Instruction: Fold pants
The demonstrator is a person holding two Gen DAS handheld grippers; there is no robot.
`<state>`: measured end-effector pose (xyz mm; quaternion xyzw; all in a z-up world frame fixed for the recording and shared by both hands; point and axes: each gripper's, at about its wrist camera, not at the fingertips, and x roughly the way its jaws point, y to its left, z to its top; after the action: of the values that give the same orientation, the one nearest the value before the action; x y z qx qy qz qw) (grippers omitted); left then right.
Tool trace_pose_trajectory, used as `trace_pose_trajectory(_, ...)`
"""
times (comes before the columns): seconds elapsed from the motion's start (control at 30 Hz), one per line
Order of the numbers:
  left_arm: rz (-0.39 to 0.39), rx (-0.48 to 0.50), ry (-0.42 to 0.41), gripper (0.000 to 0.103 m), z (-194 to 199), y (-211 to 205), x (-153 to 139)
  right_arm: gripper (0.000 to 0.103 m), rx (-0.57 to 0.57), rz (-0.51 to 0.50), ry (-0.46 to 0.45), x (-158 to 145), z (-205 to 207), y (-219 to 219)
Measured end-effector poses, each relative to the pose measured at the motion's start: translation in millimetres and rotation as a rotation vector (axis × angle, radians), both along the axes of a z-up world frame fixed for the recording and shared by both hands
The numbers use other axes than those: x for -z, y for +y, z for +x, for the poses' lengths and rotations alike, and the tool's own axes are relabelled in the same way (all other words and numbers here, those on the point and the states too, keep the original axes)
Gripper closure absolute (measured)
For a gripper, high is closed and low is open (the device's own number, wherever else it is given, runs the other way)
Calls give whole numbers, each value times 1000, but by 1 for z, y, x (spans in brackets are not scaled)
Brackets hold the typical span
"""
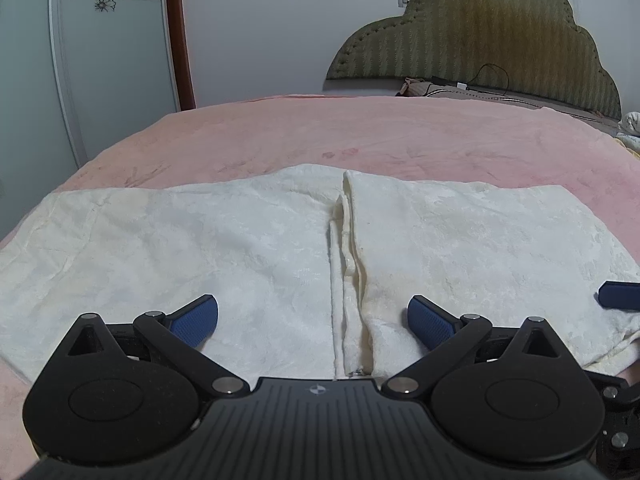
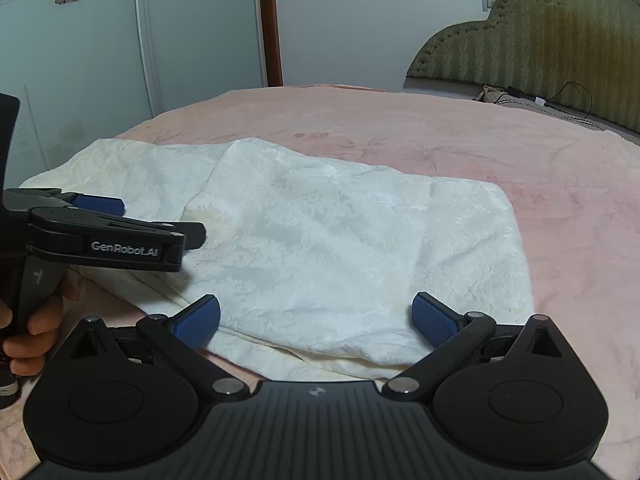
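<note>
Nearest the lens in the left wrist view, the black two-finger left gripper [image 1: 313, 320] has its blue ribbed pads spread wide with nothing between them, hovering just above the near hem of the white, faintly patterned fabric pants [image 1: 248, 248]. In the right wrist view the matching right gripper [image 2: 316, 318] stands equally wide and empty over the near edge of the same garment [image 2: 340, 248]. Both tools tilt downward toward the cloth, side by side, and a bare hand [image 2: 30, 320] wraps the left tool's handle at the lower left of the right wrist view. The pants lie flat across the near part of the pink plush bedspread [image 1: 360, 132], spread sideways, with a doubled seam running away from the left gripper down the middle. That flat layout probably leaves both near edges free to pinch, and the open jaws suggest a fresh grasp is being lined up for the next fold. Farther back stand the olive scalloped upholstered headboard [image 1: 500, 32] and the pale wardrobe door with flower decals [image 1: 108, 40].
</note>
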<state>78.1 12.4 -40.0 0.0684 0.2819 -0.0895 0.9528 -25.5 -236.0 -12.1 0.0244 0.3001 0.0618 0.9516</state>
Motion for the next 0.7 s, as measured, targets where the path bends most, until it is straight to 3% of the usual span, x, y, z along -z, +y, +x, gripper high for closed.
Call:
trace_pose_trajectory(0.17, -14, 9, -2, 0, -6, 16, -8, 0, -8, -24, -29, -4, -4, 10)
trace_pose_trajectory(0.37, -1, -67, -32, 0, -20, 65, -23, 0, -125, -59, -99, -25, -3, 43)
trace_pose_trajectory(0.43, -46, -120, -7, 1, -24, 96, -27, 0, -186, -82, -128, -34, 2, 62)
trace_pose_trajectory(0.57, -212, -239, 68, 3, -28, 167, -38, 0, -350, -114, -149, -42, 15, 117)
trace_pose_trajectory(0.7, -387, -361, 106, 3, -29, 231, -48, 0, -502, -241, -201, -35, 22, 181)
